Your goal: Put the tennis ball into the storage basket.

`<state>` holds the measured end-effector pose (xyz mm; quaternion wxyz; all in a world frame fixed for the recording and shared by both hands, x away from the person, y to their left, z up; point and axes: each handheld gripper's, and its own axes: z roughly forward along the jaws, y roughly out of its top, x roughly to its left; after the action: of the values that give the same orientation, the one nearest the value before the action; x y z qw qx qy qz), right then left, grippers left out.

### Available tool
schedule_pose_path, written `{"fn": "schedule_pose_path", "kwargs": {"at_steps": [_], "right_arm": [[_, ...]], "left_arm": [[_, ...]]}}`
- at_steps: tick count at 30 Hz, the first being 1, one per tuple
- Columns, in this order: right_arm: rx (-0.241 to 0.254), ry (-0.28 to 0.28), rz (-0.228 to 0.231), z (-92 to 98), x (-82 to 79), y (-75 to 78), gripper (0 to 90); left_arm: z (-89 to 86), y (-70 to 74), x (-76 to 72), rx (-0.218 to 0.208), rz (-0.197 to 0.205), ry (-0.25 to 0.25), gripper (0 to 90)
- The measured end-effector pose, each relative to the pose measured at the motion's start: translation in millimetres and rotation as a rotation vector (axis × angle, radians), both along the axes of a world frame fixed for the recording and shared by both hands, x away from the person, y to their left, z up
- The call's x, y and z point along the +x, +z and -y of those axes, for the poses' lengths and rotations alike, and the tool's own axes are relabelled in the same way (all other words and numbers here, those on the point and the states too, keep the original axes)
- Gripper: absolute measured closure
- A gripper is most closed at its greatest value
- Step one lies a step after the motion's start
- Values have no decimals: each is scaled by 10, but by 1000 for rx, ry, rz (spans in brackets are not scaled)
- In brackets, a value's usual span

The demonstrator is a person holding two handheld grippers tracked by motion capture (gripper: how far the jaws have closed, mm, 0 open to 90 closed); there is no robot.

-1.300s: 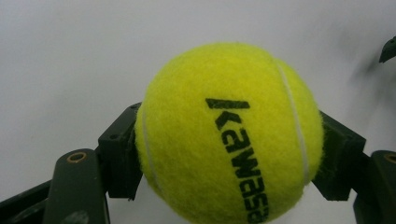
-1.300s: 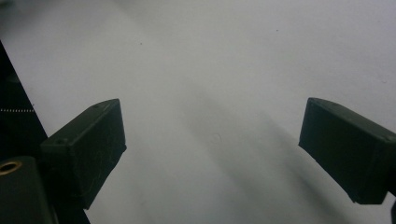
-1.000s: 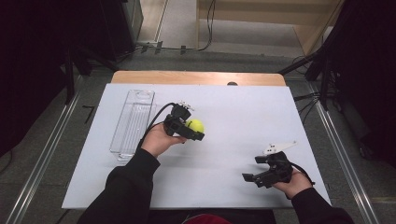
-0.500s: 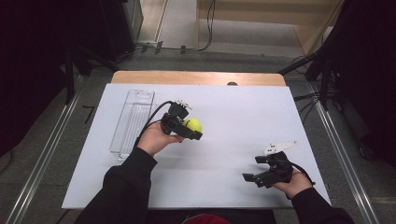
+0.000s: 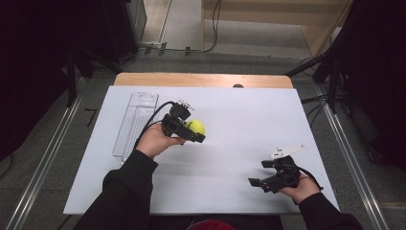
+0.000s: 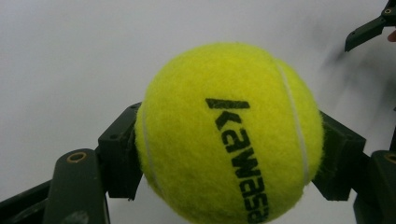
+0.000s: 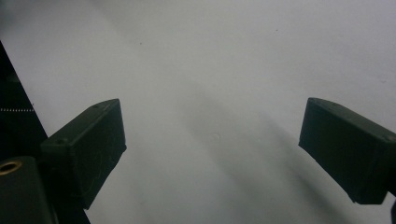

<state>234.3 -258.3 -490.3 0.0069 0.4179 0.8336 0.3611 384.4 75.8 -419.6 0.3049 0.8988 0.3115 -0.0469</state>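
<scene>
A white table sheet [image 5: 230, 158], smooth and matte, spreads beneath both grippers. A clear, ribbed plastic tray [image 5: 136, 122], long and narrow, lies just behind the left gripper [image 5: 194, 130], whose black jaws clamp a fuzzy yellow tennis ball [image 6: 229, 135] at its widest part, one pad on either side, clear of the sheet. The likely risk: round felt on flat pads could roll or squirt out if the hand tilts or jolts, then run across the slick sheet. The right gripper [image 7: 212, 154] hangs near the sheet, well apart from the ball, blocky jaws spread wide, nothing between them.
</scene>
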Motion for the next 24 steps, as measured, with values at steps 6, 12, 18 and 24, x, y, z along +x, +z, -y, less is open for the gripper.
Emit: {"fn": "schedule_pose_path", "kwargs": {"at_steps": [6, 12, 18, 24], "right_arm": [[0, -2, 3, 5, 3, 1, 54], [0, -1, 3, 3, 2, 1, 54], [0, 0, 3, 4, 3, 1, 53], [1, -3, 3, 2, 1, 2, 53]], "left_arm": [[-20, 18, 0, 4, -1, 3, 264], [-59, 53, 7, 6, 8, 12, 264], [-108, 89, 16, 4, 13, 19, 264], [-162, 128, 24, -1, 23, 33, 264]]}}
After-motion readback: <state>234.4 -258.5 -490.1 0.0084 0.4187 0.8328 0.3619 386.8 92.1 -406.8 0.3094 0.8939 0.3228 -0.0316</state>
